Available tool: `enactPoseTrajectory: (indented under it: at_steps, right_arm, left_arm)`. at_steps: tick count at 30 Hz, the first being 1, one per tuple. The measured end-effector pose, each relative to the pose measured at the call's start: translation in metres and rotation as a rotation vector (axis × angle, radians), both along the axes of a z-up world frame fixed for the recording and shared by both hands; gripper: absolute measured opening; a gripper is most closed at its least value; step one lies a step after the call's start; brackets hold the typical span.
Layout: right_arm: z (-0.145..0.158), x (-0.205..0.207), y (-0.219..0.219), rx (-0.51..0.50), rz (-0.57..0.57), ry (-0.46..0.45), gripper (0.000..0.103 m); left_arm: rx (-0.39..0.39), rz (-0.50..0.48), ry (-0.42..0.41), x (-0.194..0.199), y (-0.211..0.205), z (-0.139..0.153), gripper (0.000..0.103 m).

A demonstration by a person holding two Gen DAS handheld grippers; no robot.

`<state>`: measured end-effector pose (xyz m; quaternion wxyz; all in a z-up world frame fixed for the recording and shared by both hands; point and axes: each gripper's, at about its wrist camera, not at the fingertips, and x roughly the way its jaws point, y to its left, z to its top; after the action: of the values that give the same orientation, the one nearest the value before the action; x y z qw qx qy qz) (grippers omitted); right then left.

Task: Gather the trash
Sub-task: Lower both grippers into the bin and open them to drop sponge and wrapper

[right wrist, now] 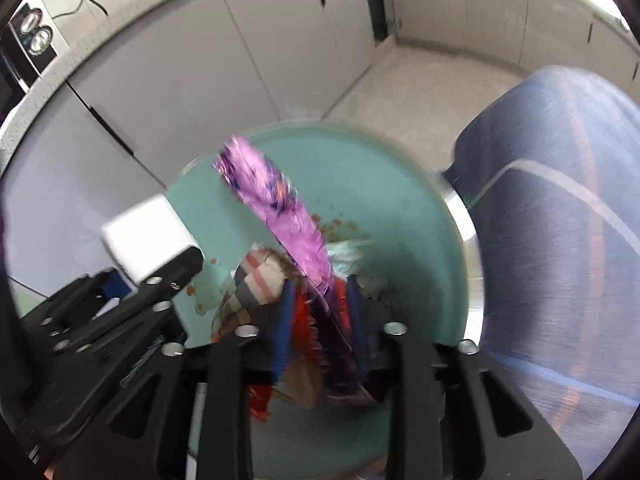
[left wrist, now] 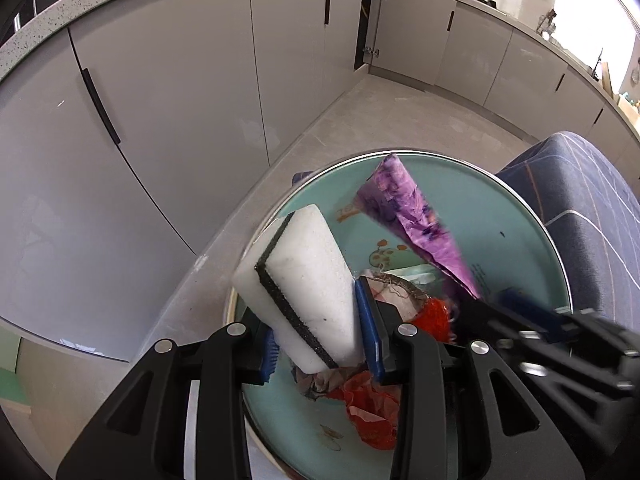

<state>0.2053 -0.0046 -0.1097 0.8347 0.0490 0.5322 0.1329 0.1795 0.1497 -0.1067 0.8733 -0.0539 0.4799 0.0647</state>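
Left wrist view. Left gripper (left wrist: 320,340): jaws clenched on a white block sponge with a black scouring stripe (left wrist: 308,288), held tilted above the near-left part of the round pale-green glass tabletop (left wrist: 516,248). Judged light, soft and compressible; the broad flat faces, where it is pinched, suit a hold best. Dull white, faintly speckled. Right of the sponge, a crinkled purple foil wrapper (left wrist: 412,216) slants up over the tabletop's middle; judged near weightless, slippery, easily crushed. Beneath lie crumpled orange-red paper scraps (left wrist: 372,408), above the near edge of the tabletop.

Right wrist view (blurred). Right gripper (right wrist: 318,328): the purple wrapper's lower end sits between the jaws, with orange-red scraps alongside; whether the pads press on it cannot be told. The wrapper rises toward the tabletop's far-left rim. Striped crumpled paper (right wrist: 256,284) lies just left of it.
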Motion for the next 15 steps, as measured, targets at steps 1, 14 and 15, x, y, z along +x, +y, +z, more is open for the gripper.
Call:
enactPoseTrajectory:
  at_steps: [1, 14, 15]
  right_arm:
    - [0.007, -0.004, -0.005, -0.004, -0.008, -0.022, 0.038]
    - [0.068, -0.047, -0.067, 0.082, -0.187, -0.216, 0.056]
    - [0.071, -0.05, -0.068, 0.088, -0.196, -0.228, 0.059]
  left_arm:
    - [-0.002, -0.001, 0.001, 0.0, -0.001, 0.0, 0.035]
    - [0.057, -0.033, -0.059, -0.011, -0.039, 0.021, 0.087]
    - [0.075, -0.022, -0.068, -0.015, -0.04, 0.024, 0.092]
